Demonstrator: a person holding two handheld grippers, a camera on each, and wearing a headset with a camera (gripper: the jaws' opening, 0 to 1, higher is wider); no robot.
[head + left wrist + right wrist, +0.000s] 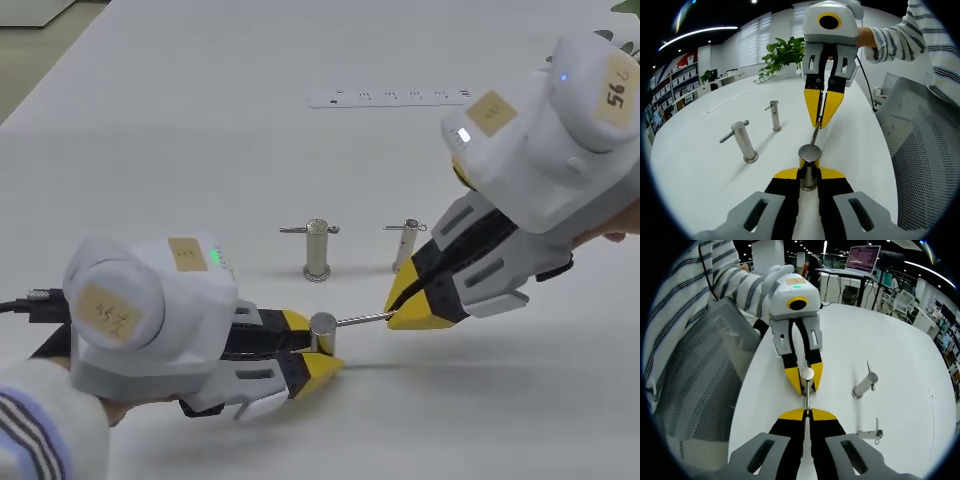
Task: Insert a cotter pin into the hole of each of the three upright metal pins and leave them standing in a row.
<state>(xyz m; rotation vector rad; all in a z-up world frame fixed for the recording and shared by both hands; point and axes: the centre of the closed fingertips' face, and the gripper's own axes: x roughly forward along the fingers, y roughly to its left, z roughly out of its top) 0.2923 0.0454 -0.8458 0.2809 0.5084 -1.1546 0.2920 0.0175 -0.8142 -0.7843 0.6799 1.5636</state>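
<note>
Cotter pin (362, 320) pinched in right claw (392, 318) | left claw (325, 355) clamps metal pin (322, 325) upright

You have bright, even overhead light. In the head view the white table (200, 120) is almost washed out, and the shadows on it are faint and soft-edged. Both gripper views bow straight lines hard toward their edges. At the upper left of the left gripper view a ceiling light strip (700, 34) glares, and the metal pin (809, 160) at lower centre carries a small highlight on top.
</note>
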